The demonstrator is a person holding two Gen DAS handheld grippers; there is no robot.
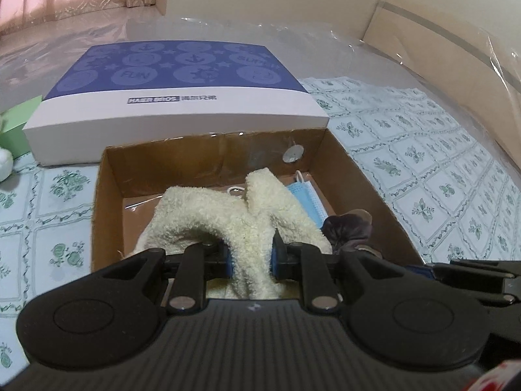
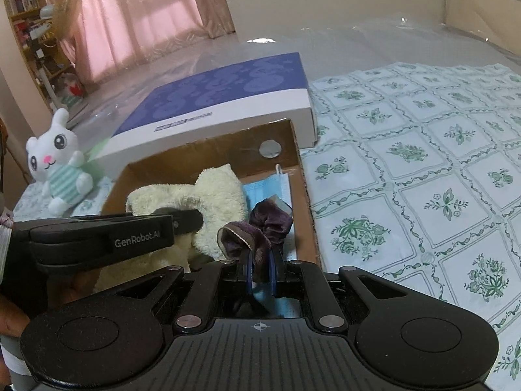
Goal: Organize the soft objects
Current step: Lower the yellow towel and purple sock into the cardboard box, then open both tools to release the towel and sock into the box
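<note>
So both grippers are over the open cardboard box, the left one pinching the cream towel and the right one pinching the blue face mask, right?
Not quite. The right gripper pinches the purple velvet scrunchie, as the right wrist view shows; the blue face mask lies in the cardboard box. The left gripper does pinch the cream towel.

A cream fluffy towel (image 1: 228,221) is draped in a hump inside an open cardboard box (image 1: 110,176). At its three o'clock, a blue face mask (image 1: 309,198) lies flat; a crumpled purple velvet scrunchie (image 2: 257,228) is seen at five o'clock.
</note>
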